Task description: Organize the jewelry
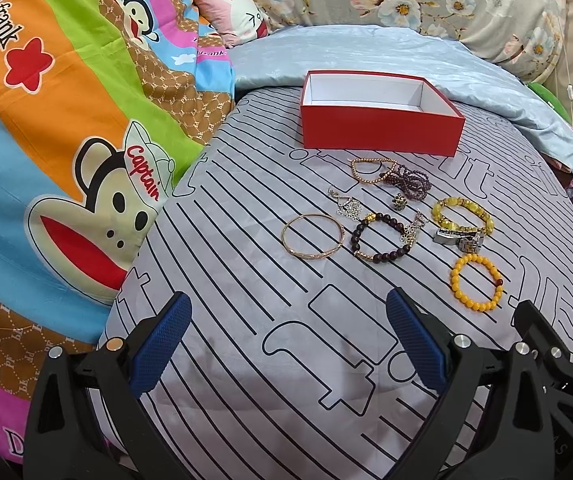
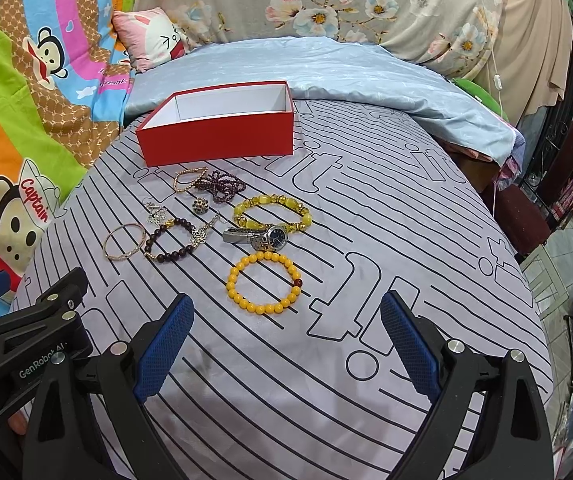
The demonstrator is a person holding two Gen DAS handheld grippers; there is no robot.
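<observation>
An empty red box (image 1: pixel 378 132) with a white inside stands open on the striped bedsheet; it also shows in the right wrist view (image 2: pixel 218 136). In front of it lie several pieces: a gold bangle (image 1: pixel 312 236), a dark bead bracelet (image 1: pixel 382 238), a yellow bead bracelet (image 2: pixel 264 282), a yellow stone bracelet (image 2: pixel 272 212), a silver watch (image 2: pixel 256 237), a purple bead strand (image 2: pixel 218 186) and flower earrings (image 1: pixel 348 206). My left gripper (image 1: pixel 290 348) is open and empty, short of the bangle. My right gripper (image 2: pixel 286 348) is open and empty, just short of the yellow bead bracelet.
A cartoon monkey quilt (image 1: pixel 66 152) is heaped along the left. A light blue blanket (image 2: pixel 326 72) and floral bedding (image 2: pixel 366 4) lie behind the box. A small pink pillow (image 2: pixel 150 38) sits at the back left. The bed edge drops off at the right (image 2: pixel 526 264).
</observation>
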